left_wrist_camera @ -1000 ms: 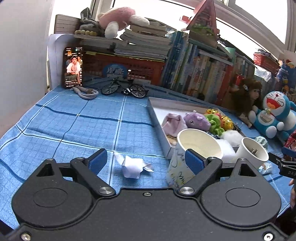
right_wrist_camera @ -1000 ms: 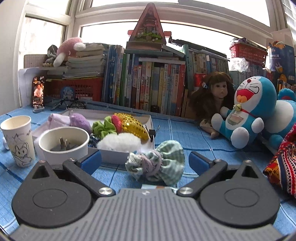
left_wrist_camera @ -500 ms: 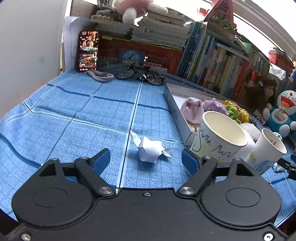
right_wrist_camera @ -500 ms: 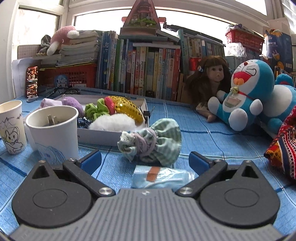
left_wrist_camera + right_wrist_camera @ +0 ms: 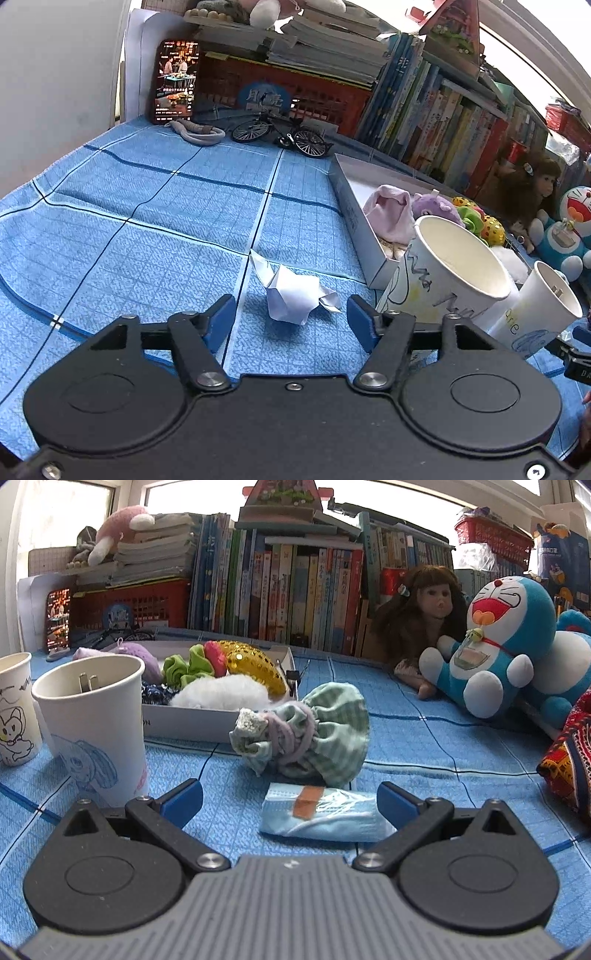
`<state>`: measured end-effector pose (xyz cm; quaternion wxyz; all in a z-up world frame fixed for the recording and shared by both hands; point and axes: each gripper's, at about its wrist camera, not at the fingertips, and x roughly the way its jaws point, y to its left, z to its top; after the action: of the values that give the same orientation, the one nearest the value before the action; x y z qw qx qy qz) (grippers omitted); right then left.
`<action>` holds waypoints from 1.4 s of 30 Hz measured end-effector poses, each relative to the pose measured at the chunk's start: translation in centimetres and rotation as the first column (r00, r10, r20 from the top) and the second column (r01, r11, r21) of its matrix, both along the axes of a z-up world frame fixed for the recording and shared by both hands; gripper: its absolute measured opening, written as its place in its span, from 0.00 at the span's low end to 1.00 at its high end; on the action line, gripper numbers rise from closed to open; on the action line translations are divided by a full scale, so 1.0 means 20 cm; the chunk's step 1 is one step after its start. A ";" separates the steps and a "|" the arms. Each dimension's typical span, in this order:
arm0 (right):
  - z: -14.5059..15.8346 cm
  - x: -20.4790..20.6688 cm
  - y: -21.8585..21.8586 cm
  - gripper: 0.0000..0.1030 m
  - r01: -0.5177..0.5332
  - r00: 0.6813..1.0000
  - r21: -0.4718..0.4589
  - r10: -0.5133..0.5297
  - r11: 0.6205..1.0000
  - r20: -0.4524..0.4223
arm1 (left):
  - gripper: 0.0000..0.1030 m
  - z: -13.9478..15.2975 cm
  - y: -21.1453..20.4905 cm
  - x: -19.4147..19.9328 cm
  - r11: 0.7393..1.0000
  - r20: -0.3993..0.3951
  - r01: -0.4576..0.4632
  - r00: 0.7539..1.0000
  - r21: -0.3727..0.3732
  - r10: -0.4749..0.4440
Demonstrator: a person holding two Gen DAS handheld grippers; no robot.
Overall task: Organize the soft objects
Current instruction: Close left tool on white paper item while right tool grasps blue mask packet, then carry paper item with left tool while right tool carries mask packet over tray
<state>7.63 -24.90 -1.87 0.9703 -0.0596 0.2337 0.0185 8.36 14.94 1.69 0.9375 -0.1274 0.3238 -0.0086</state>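
Observation:
A crumpled white paper wad (image 5: 291, 295) lies on the blue cloth, between the blue pads of my left gripper (image 5: 291, 319). Its jaws are closing and the pads stand apart from the paper. In the right wrist view a wrapped blue face mask (image 5: 325, 814) lies flat between the tips of my right gripper (image 5: 290, 801), which is open. Just beyond it sits a green checked cloth pouch (image 5: 314, 734). A white shallow box (image 5: 354, 221) (image 5: 184, 722) holds several soft items: scrunchies, a purple plush, a white fluffy ball.
Two paper cups (image 5: 454, 273) (image 5: 543, 314) stand right of the paper wad, close to the box. A toy bicycle (image 5: 280, 134), a phone (image 5: 175, 81), books, a doll (image 5: 421, 616) and a blue cat plush (image 5: 495, 646) line the back. Patterned red cloth (image 5: 570, 760) lies at far right.
Both grippers have sunk toward the cloth. The left jaws have narrowed around the paper wad. The face mask has come into view between the right fingers.

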 end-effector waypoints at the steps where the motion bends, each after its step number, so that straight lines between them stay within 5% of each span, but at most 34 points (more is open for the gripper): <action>1: 0.00 0.01 0.00 1.00 0.008 1.000 -0.004 -0.008 1.000 -0.003 | 0.58 0.00 0.00 0.01 1.000 -0.001 -0.003 1.000 -0.002 0.003; 11: -0.02 0.05 -0.08 0.98 0.086 0.995 0.084 -0.081 0.993 -0.063 | 0.45 -0.03 -0.01 0.06 1.000 -0.005 -0.009 1.000 -0.027 0.009; 16: -0.01 0.04 -0.08 0.85 0.086 0.995 0.066 -0.082 0.994 -0.061 | 0.30 -0.04 -0.02 0.08 1.000 -0.010 -0.009 1.000 -0.022 0.009; 22: 0.01 0.02 -0.06 0.63 0.088 0.995 0.031 -0.086 0.996 -0.046 | 0.29 -0.01 -0.05 0.08 1.000 0.011 -0.002 1.000 0.018 0.002; 42: 0.44 0.13 -0.07 0.61 0.039 0.997 0.125 -0.048 0.991 0.065 | 0.29 0.36 -0.09 0.18 0.995 0.103 0.067 0.992 0.070 -0.074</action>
<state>10.31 -26.35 6.90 0.9797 0.0051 0.2004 0.0097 11.91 13.16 8.82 0.9560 -0.0840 0.2784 -0.0376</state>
